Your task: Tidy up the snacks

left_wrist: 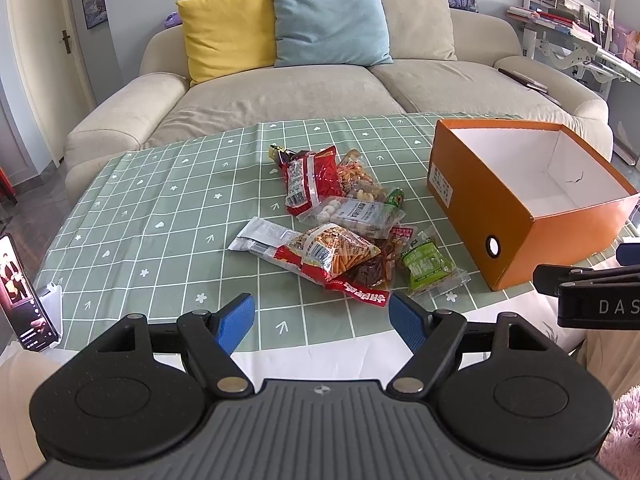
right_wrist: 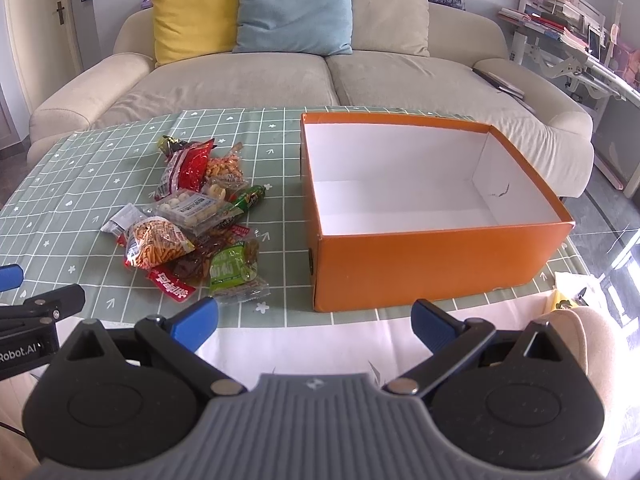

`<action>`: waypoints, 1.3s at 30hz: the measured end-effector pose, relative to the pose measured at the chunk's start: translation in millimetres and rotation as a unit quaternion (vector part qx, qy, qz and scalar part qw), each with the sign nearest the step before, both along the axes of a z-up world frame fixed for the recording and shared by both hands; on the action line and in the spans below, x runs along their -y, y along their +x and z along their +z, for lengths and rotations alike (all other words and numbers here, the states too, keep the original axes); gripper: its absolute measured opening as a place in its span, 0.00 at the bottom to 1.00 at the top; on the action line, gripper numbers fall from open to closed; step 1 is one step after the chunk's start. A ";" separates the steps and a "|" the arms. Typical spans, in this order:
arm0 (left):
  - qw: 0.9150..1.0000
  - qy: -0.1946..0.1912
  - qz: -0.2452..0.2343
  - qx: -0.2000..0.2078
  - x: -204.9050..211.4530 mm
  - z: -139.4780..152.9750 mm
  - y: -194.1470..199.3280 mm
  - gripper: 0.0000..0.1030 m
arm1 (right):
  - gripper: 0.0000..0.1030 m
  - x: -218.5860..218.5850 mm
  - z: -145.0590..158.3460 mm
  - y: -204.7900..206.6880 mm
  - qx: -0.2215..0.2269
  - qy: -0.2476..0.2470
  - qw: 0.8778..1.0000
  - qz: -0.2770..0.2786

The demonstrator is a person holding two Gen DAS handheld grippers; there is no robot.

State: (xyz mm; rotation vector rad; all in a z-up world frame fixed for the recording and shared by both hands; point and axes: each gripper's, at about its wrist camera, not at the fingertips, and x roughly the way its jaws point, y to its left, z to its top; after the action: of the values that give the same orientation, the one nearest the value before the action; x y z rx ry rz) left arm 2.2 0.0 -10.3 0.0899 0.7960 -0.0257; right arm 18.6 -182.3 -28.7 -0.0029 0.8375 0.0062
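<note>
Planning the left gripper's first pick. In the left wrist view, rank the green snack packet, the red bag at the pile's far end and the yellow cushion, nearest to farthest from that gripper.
1. green snack packet, just ahead, slightly right.
2. red bag, pile's far end.
3. yellow cushion, on the sofa beyond the table.
</note>
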 end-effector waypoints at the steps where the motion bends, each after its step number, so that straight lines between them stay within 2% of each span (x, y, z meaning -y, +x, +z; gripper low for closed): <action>1: 1.000 0.000 0.000 -0.001 0.3 0.1 0.7 0.87 | 0.97 -0.1 -0.1 0.0 0.000 0.000 1.000 0.000; 39: 1.000 -0.001 0.000 -0.005 0.0 -2.6 -1.2 0.87 | 0.97 0.8 -1.5 1.4 -0.007 0.000 1.000 0.000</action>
State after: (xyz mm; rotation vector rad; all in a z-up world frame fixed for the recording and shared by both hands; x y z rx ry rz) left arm 1.0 -0.1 -12.8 0.0871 0.8065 -0.0263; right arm 20.0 -183.1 -30.1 -0.0038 0.8508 0.0069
